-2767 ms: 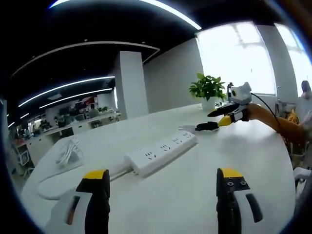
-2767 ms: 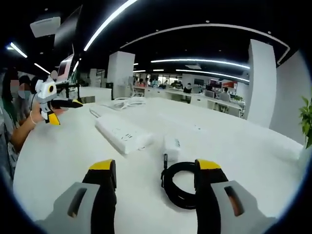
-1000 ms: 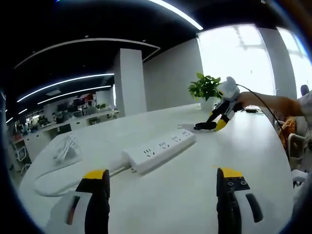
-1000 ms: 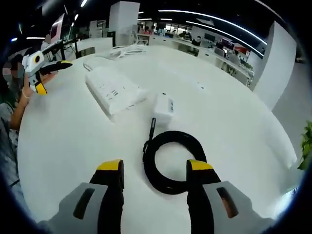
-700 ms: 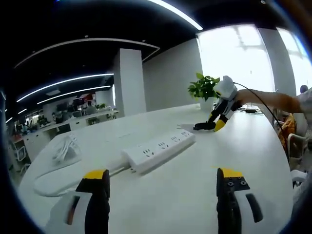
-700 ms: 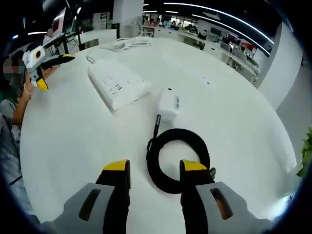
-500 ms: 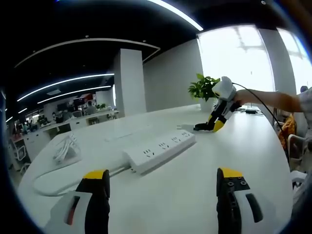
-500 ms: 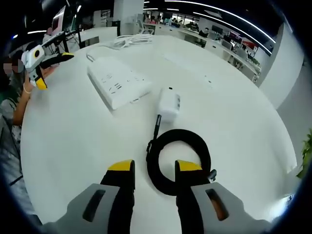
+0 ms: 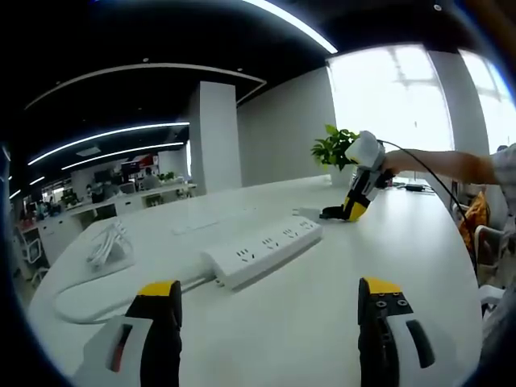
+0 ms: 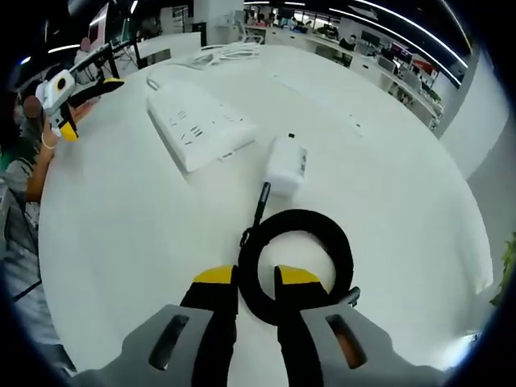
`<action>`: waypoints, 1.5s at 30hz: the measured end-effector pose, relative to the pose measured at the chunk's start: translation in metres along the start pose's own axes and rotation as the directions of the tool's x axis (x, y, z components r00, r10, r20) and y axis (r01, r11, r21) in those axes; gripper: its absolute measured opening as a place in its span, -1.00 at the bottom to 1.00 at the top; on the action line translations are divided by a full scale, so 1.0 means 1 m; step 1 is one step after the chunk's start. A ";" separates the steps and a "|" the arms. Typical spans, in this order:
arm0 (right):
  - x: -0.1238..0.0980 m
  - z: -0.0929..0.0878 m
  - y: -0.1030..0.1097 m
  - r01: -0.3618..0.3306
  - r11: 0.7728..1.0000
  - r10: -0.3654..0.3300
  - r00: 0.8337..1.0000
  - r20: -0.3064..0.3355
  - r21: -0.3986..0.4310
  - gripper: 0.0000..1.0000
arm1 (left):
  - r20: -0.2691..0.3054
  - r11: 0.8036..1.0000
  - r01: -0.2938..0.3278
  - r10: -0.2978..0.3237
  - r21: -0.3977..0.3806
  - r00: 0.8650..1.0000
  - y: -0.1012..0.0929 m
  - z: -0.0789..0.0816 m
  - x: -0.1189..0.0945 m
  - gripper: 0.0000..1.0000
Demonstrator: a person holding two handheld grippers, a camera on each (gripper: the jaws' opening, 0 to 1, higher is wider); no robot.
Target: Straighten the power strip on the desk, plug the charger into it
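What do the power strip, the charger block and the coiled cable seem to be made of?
The power strip looks like hard white plastic: a smooth moulded body with socket slots. The charger block seems the same, white with rounded edges and a slight sheen. The coiled cable appears rubber- or braid-covered, matte black; the views leave that open.

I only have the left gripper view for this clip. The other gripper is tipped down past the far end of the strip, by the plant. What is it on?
Observer: The right tongs are closed on the near side of a black coiled cable.
Operator: Is the charger plugged in yet?
Observer: No. The charger, a white block, lies flat on the desk between the coil and the strip, apart from the strip.
Operator: Is the cable joined to it?
Observer: The cable's straight end points at the charger; whether they join I cannot tell.
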State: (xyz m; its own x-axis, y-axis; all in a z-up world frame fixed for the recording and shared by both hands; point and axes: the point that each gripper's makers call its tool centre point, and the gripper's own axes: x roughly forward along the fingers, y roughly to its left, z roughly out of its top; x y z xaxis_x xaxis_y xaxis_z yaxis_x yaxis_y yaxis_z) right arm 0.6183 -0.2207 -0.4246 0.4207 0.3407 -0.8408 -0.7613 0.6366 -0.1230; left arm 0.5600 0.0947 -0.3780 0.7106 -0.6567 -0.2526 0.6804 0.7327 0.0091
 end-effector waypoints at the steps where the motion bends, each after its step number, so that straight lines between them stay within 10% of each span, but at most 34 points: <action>1: 0.000 0.000 0.001 0.000 1.000 0.000 1.000 -0.002 -0.010 -0.70 | 0.001 1.000 0.001 -0.001 -0.001 1.000 0.000 0.000 0.000 0.83; 8: 0.001 0.003 0.012 -0.054 0.997 0.055 0.998 -0.021 0.051 -0.85 | 0.004 1.000 0.000 0.000 -0.010 1.000 0.001 0.001 0.000 0.83; 17: -0.006 0.018 0.020 -0.144 0.957 0.116 0.986 0.121 0.251 -0.88 | -0.003 1.000 -0.004 0.004 -0.017 1.000 0.003 -0.001 0.001 0.83; 23: -0.020 0.037 0.024 -0.197 0.914 0.077 0.943 0.324 0.354 -0.89 | -0.008 1.000 -0.006 0.006 -0.019 1.000 0.004 -0.002 0.002 0.83; 30: -0.038 0.058 0.035 -0.157 0.931 -0.018 0.882 0.471 0.331 -0.90 | -0.018 1.000 -0.007 0.006 -0.018 1.000 0.004 -0.005 0.003 0.83; 45: -0.054 0.097 0.034 -0.109 0.949 -0.102 0.783 0.613 0.297 -0.91 | -0.032 1.000 -0.014 0.013 -0.023 0.999 0.006 -0.010 0.005 0.83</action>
State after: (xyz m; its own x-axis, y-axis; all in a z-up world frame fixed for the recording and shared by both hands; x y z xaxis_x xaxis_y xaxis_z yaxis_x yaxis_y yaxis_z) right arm 0.6178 -0.1506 -0.3317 0.7097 0.6261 -0.3230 -0.6216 0.7723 0.1313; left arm 0.5658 0.0982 -0.3893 0.7137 -0.6408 -0.2830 0.6660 0.7459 -0.0095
